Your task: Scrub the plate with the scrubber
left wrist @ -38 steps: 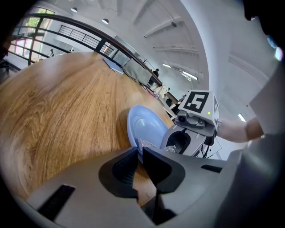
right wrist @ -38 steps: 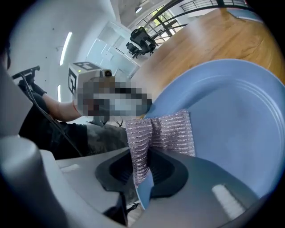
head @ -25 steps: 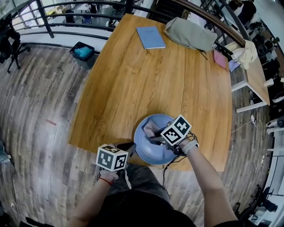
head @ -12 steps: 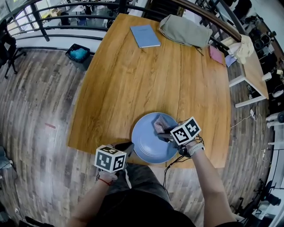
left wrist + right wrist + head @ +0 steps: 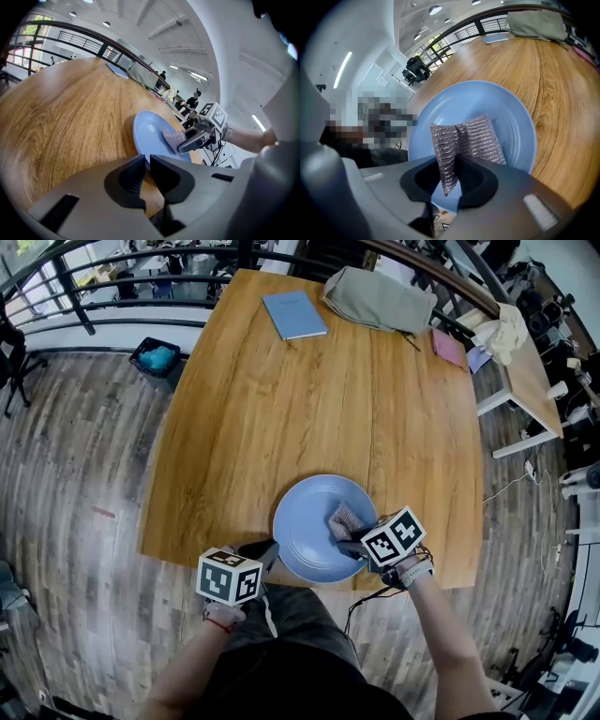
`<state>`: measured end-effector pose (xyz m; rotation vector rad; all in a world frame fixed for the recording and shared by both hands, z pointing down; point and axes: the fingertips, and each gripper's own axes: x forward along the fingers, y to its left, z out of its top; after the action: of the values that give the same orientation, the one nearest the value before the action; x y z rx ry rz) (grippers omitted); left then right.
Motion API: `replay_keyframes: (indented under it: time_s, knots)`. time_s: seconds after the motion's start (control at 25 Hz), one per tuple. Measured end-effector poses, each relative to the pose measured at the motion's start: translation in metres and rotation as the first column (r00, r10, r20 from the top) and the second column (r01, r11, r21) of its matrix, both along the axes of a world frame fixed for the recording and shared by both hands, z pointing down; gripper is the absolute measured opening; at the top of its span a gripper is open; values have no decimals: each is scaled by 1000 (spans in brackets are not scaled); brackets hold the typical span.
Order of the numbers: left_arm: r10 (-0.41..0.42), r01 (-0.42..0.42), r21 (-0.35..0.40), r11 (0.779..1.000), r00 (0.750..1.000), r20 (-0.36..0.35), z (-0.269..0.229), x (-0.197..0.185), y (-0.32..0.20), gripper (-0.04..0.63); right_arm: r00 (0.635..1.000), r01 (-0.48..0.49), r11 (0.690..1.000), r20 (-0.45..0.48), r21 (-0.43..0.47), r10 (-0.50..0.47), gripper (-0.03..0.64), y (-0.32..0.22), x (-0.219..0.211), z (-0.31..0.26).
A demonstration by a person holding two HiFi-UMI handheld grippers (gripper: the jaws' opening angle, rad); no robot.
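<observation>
Now pinches scrubber (image 5: 471,138) in right gripper (image 5: 449,173), pressed onto blue plate (image 5: 506,108); clamps its near rim narrowly in left gripper (image 5: 146,161).

Worktop (image 5: 309,409) fills frame centre; floor (image 5: 75,474) at left and bottom. Plate (image 5: 305,512) on worktop, lower centre, close to worktop's bottom edge. Scrubber (image 5: 345,519) on plate's right half, pinched in right claw (image 5: 345,538), which enters from plate's lower right. Left claw (image 5: 266,552) at plate's lower-left rim, rim between jaws. Notebook (image 5: 294,315) on worktop, top centre-left. Bag (image 5: 378,299) right of notebook, along top edge. Small flat item (image 5: 447,347) at worktop's upper right corner. Bin (image 5: 156,358) on floor, upper left, beside worktop corner. Railing (image 5: 73,296) behind bin, across top left.
</observation>
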<state>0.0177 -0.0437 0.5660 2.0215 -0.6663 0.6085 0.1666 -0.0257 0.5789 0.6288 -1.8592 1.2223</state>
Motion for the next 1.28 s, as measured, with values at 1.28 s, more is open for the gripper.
replay_keyframes:
  time_s: [1.28]
  knots:
    - [-19, 19, -8, 1000, 1000, 7, -1, 1, -2, 28, 954, 63, 992, 298, -106, -29, 87, -37, -89, -8]
